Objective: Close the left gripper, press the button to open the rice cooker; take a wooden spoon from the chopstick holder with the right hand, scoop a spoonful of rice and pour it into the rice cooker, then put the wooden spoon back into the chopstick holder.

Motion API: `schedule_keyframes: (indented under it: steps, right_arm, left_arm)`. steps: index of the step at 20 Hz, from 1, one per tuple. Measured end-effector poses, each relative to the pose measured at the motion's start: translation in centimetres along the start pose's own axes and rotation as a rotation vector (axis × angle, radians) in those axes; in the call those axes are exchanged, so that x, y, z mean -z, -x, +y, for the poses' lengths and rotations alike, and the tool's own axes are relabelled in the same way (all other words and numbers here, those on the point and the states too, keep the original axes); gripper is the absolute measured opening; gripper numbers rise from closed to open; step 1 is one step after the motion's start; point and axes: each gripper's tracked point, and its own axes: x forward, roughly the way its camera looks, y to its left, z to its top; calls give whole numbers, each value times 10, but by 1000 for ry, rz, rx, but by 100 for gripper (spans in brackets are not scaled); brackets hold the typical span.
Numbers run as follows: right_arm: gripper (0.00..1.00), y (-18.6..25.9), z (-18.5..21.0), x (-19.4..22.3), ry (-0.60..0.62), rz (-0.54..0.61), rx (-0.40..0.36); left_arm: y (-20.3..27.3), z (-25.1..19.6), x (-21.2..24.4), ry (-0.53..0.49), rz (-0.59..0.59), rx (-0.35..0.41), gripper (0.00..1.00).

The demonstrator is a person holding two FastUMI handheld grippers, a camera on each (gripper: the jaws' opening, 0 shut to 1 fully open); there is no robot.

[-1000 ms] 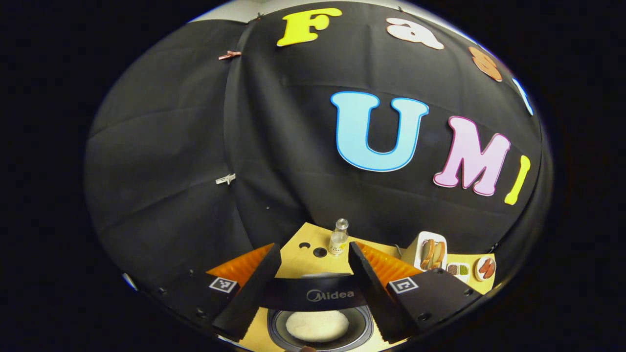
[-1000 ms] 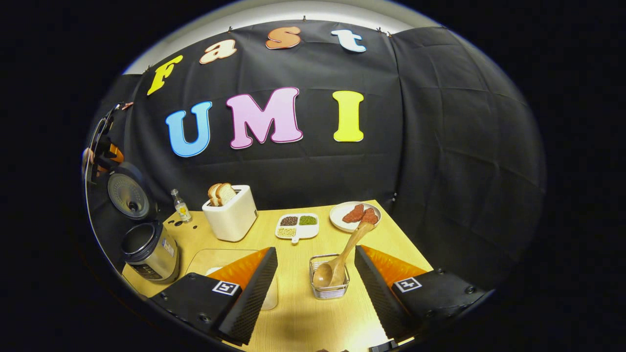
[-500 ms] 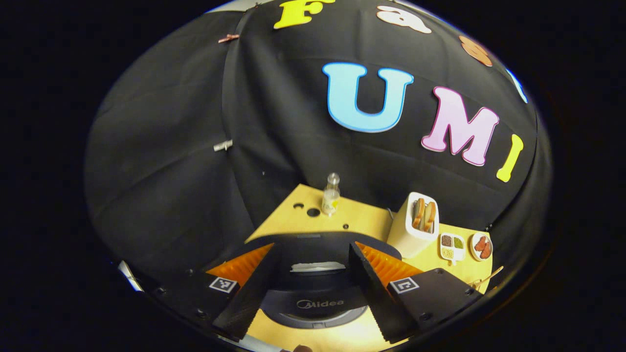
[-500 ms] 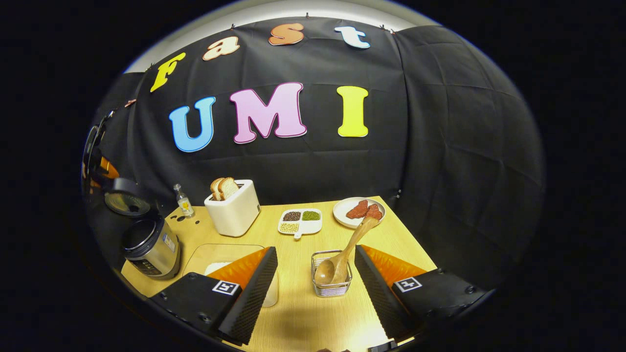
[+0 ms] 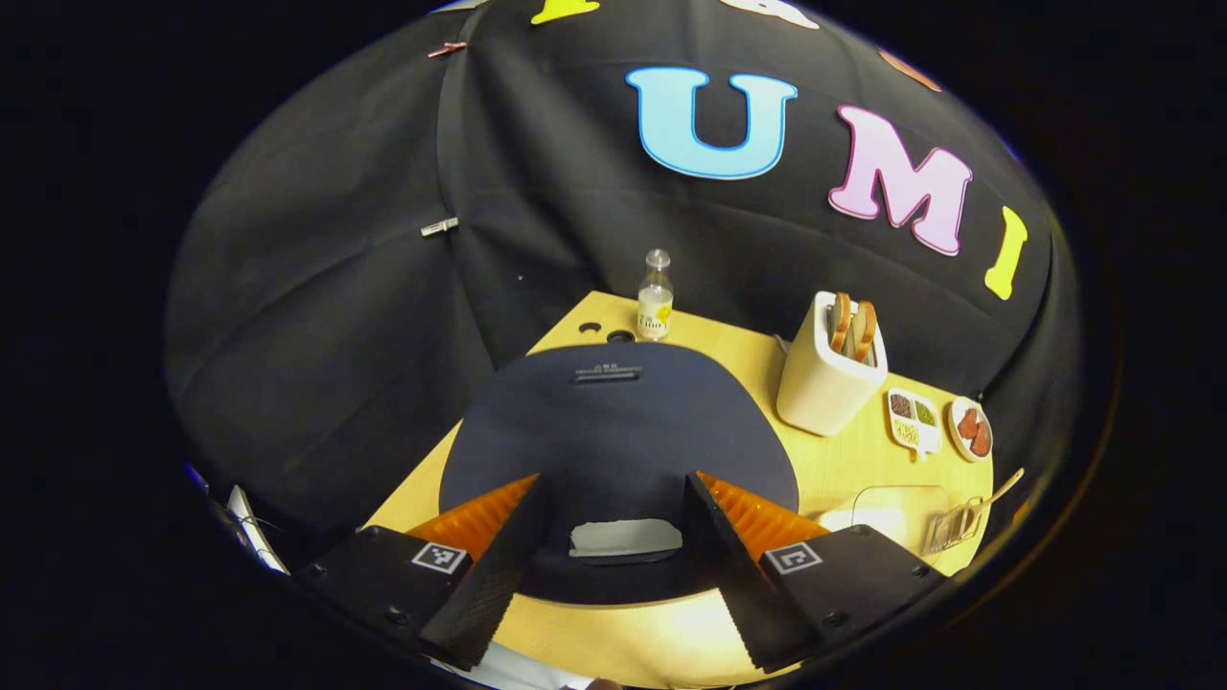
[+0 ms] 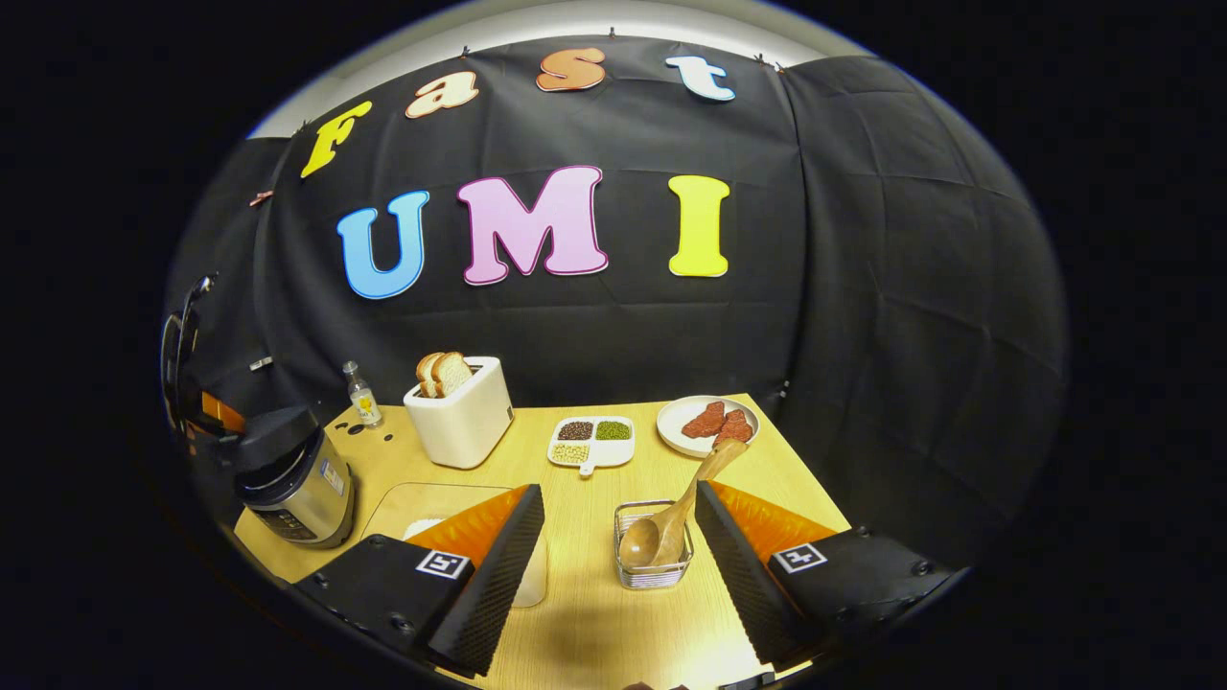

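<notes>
Your left gripper (image 5: 613, 565) was right over the rice cooker (image 5: 613, 450), with its fingers spread wide and holding nothing. The cooker's dark lid was down, and its pale button (image 5: 625, 537) sat just ahead, in the gap between the two fingers. Your right gripper (image 6: 618, 575) was open wide too, and empty. The wire chopstick holder (image 6: 652, 548) stood on the table (image 6: 594, 623) straight ahead of it, between its fingers. The wooden spoon (image 6: 676, 517) sat bowl-down in the holder, its long handle leaning up and away to the right. I think your right hand was the nearer one to the spoon.
</notes>
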Motion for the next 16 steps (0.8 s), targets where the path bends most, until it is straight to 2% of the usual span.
schedule_keyframes:
  steps: [2, 7, 10, 13, 16]
  right_arm:
    - [98, 1, 2, 6, 7, 14, 1]
    - [99, 4, 11, 17, 20, 41, -9]
    - [99, 5, 22, 21, 26, 51, -27]
    - [99, 5, 35, 20, 34, 47, -45]
    - [99, 9, 43, 12, 31, 28, -50]
  left_arm:
    - [-7, -1, 17, -13, 21, 5, 98]
    - [-11, -1, 20, -26, -41, 3, 98]
    - [-12, -3, 25, -73, -120, 27, 99]
    - [-12, -2, 23, -65, -170, 64, 98]
    - [-9, -1, 22, -88, -206, 47, 98]
